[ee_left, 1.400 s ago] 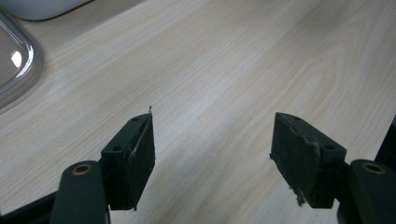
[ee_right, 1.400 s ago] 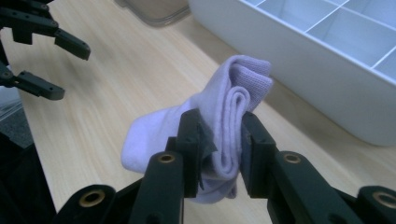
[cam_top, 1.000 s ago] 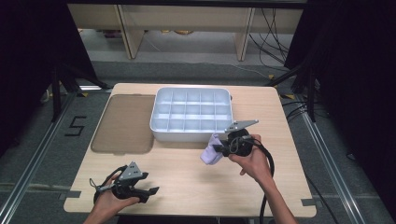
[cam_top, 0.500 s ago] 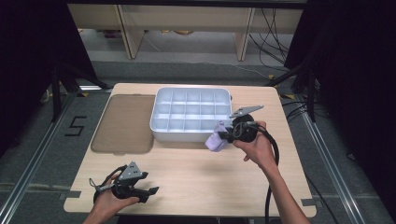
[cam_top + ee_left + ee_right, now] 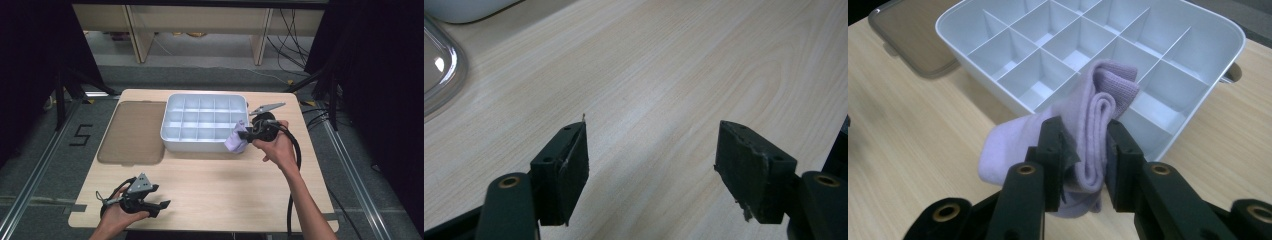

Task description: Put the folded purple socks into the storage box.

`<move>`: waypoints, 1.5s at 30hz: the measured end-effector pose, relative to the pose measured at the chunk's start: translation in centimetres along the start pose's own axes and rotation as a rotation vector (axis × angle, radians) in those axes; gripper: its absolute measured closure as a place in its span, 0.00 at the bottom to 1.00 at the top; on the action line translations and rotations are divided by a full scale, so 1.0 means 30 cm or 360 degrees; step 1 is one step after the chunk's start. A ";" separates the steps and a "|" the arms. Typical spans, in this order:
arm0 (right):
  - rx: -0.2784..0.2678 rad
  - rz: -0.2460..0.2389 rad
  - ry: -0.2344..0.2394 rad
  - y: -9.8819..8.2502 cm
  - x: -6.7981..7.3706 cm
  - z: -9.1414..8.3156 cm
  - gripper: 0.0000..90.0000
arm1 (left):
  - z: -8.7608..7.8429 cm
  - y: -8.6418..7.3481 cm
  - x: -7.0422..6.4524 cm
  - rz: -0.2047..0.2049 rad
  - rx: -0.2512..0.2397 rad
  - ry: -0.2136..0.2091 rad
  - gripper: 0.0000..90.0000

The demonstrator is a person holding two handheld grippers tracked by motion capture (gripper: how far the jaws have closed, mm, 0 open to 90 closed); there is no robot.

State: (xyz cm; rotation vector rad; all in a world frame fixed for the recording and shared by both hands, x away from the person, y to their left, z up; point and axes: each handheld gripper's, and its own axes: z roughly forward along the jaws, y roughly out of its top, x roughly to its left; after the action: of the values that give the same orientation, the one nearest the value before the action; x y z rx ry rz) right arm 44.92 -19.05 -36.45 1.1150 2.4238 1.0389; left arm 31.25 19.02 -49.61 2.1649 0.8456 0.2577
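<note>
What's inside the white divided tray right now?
The compartments of the white divided tray that show look empty. The folded lilac cloth, clamped in the right gripper, hangs over the tray's near corner and covers part of two compartments there.

My right gripper (image 5: 1083, 150) pinched a soft, ribbed-knit lilac sock (image 5: 1088, 125), matt cloth. The divided box (image 5: 1198, 50) looked like smooth, slightly glossy pale plastic. Its lid (image 5: 131, 132) was translucent smoky plastic. The table (image 5: 674, 65) showed matt, light wood grain under my worn black jaws.

Light wood table (image 5: 210, 185) – white divided tray (image 5: 202, 122) at centre-back, smoky lid (image 5: 132, 132) flat beside it.
</note>
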 end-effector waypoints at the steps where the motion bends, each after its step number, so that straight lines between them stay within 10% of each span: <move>1: -0.0016 0.0003 -0.0014 0.002 -0.002 0.003 0.81 | 0.001 -0.001 -0.003 -0.0024 -0.0003 -0.0003 0.33; 22: 0.0088 0.0139 -0.0150 0.053 -0.098 0.062 0.81 | -0.001 0.002 0.002 -0.0005 -0.0002 -0.0018 0.32; 45: 0.0261 0.0041 -0.0321 0.050 -0.140 0.208 0.81 | 0.006 0.002 -0.005 -0.0017 -0.0007 -0.0027 0.32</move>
State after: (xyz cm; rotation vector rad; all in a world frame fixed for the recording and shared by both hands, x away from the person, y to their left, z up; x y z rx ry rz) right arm 51.71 -18.41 -39.97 1.2412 2.3708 0.7063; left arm 31.24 18.81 -49.67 2.1552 0.8462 0.2353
